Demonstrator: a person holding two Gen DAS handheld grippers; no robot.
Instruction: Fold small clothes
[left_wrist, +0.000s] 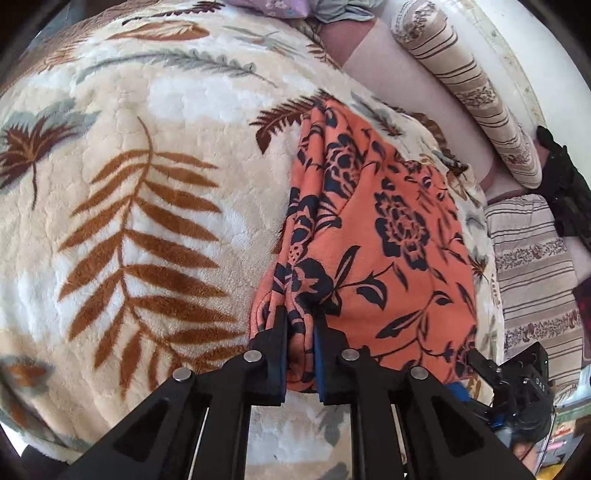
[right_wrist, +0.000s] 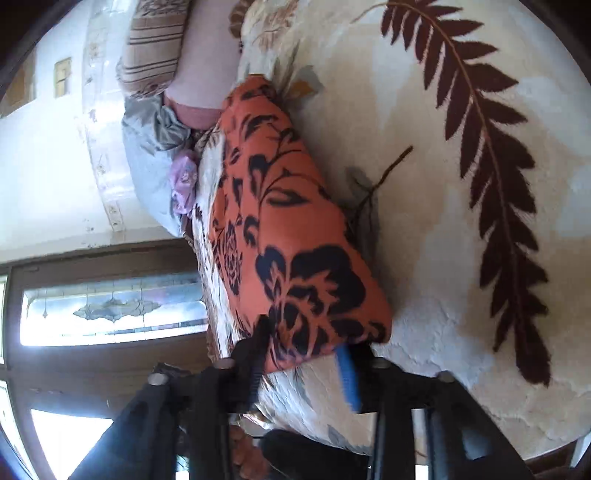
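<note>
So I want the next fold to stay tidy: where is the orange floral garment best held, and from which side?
Probably by its near corners, coming from the near edge. The orange floral garment lies lengthwise away; the left gripper already pinches its bunched left edge.

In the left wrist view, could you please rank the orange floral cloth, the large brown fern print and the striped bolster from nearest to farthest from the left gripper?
1. Orange floral cloth: pinched in the left gripper.
2. Large brown fern print: on the blanket, to the left.
3. Striped bolster: far upper right, beyond the blanket's edge.

Two close wrist views (shared garment)
</note>
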